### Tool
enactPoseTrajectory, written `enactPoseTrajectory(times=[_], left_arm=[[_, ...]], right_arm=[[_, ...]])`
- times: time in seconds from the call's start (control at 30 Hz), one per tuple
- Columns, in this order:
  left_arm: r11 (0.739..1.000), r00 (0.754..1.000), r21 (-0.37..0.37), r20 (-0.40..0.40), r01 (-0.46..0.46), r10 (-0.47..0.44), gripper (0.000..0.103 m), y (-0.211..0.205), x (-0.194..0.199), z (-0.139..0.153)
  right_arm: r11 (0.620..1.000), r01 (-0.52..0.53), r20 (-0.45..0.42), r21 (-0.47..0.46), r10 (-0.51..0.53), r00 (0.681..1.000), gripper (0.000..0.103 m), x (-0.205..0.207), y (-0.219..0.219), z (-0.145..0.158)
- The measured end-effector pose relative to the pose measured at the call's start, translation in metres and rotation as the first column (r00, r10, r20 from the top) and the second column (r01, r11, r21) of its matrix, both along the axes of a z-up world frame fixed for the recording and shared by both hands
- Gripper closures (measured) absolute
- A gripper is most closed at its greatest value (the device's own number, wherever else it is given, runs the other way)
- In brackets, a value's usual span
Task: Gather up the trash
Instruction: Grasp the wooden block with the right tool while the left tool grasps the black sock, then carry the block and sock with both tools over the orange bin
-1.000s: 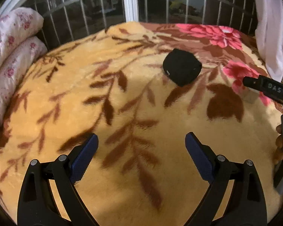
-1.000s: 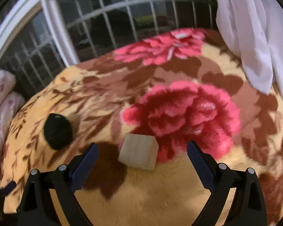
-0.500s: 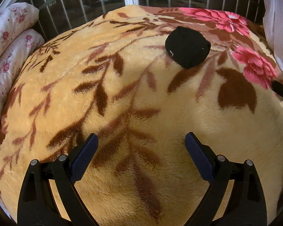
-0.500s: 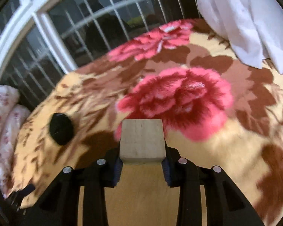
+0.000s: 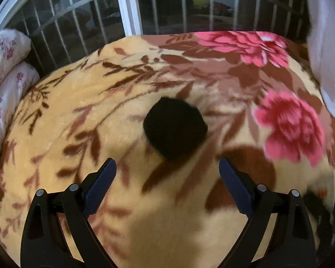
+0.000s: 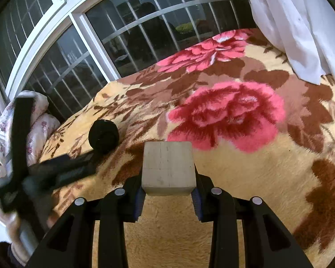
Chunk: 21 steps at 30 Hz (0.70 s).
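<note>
A pale wooden block is clamped between the blue pads of my right gripper, lifted a little over the floral blanket. A black round object lies on the blanket just ahead of my left gripper, whose jaws stand wide apart with nothing between them. In the right wrist view the same black object lies at the left, and the blurred left gripper reaches toward it from the lower left.
A barred window runs behind the bed. Rolled white floral bedding lies along the left edge. A white curtain hangs over the blanket's right far corner.
My right gripper shut on the wooden block and raised it. My left gripper moved forward and right, so the black object now lies close in front of its open jaws.
</note>
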<state>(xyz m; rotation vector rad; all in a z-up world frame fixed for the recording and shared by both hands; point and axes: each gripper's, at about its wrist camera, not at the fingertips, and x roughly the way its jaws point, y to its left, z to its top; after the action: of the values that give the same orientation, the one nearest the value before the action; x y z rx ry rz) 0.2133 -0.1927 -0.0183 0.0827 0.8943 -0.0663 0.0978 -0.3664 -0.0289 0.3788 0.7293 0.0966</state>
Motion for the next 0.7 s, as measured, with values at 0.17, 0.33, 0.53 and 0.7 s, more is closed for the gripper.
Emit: enactPoseTrajectory(times=[0.17,0.33,0.53,0.7], left_arm=[[0.995,0.995,0.002,-0.02,-0.103,0.103,0.012,-0.001,0.041,-0.013],[0.994,0.997,-0.088,-0.041,-0.069,0.066,0.045,-0.001,0.062,-0.028],[1.0,1.0,-0.006,-0.001,0.003,-0.003,0.057,-0.017,0.053,-0.026],[0.996,1.0,-0.089,-0.021,0.002,-0.004,0.06,0.006,0.053,-0.014]], right_arm=[[1.0,-0.013,-0.014,0.019,0.014,1.0,0.068,0.004,-0.001,-0.003],[1.0,-0.021,-0.022,0.012,0.021,1.0,0.068,0.006,0.001,-0.004],[1.0,-0.018,-0.033,0.025,0.019,0.999,0.068,0.007,-0.002,-0.005],[1.0,-0.005,-0.02,0.031,0.006,1.0,0.068,0.002,-0.005,-0.004]])
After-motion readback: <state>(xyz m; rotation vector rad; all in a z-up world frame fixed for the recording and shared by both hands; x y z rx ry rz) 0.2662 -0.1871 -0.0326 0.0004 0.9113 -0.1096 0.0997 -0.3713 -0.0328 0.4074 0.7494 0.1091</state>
